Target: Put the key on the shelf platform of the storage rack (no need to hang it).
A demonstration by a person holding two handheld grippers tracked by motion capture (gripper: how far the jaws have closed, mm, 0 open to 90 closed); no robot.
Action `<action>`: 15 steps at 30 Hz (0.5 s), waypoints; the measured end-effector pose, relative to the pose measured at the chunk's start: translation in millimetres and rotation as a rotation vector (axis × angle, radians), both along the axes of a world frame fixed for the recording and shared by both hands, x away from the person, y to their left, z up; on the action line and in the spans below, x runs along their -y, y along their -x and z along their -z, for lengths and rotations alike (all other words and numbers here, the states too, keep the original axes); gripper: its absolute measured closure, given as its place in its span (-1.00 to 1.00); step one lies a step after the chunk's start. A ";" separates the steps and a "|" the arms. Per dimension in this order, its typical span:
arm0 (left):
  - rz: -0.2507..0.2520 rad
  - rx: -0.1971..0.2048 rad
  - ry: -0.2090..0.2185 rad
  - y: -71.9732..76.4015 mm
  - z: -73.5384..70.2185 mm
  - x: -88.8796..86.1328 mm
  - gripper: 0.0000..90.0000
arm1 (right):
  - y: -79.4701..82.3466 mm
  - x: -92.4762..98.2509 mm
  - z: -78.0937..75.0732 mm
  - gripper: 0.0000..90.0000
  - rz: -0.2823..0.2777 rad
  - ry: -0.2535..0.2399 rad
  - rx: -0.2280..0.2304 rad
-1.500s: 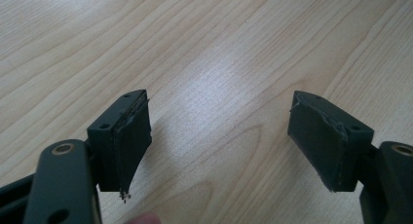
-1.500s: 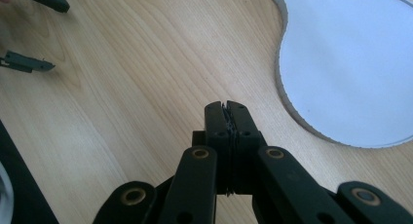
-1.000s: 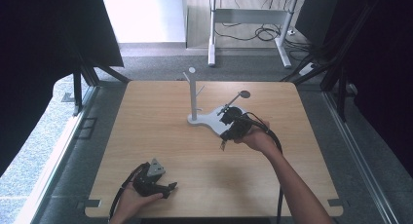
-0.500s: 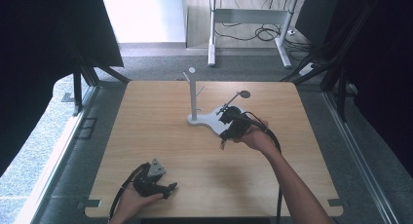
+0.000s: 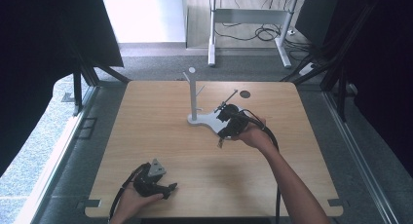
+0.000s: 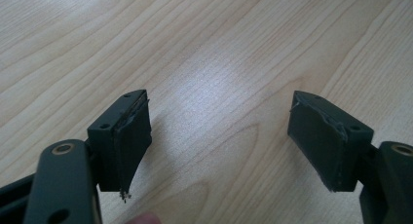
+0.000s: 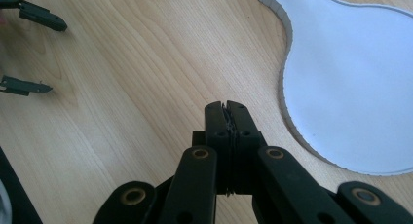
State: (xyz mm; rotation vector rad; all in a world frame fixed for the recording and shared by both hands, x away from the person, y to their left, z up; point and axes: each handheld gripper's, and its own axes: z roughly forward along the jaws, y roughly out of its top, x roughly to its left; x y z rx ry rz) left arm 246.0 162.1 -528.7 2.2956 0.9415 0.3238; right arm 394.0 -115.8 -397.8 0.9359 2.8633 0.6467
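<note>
My right gripper (image 5: 221, 140) is held by a hand just right of the table's middle, beside the rounded white base plate (image 5: 205, 120) of a stand with a thin upright post (image 5: 193, 95). In the right gripper view its jaws are pressed together with nothing between them (image 7: 227, 110), low over the wood, with the white plate (image 7: 350, 78) to their right. My left gripper (image 5: 171, 187) rests near the front left edge of the table in the other hand. Its jaws stand wide apart over bare wood (image 6: 219, 141), and nothing lies between them.
The wooden table (image 5: 160, 136) has a small dark round spot (image 5: 245, 93) near its far edge. The left gripper's open jaws (image 7: 29, 14) show far off in the right gripper view. Black frame legs and cables stand on the floor beyond the table.
</note>
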 end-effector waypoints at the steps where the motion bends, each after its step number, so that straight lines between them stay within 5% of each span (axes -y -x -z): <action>1: 0.000 -0.001 0.000 0.1 0.0 0.1 -0.47 | -0.1 -0.4 -0.2 0.99 0.000 0.003 0.000; 15: 0.000 -0.001 -0.002 0.0 0.3 0.7 -0.47 | -6.3 -3.9 -3.3 0.99 0.005 -0.002 0.008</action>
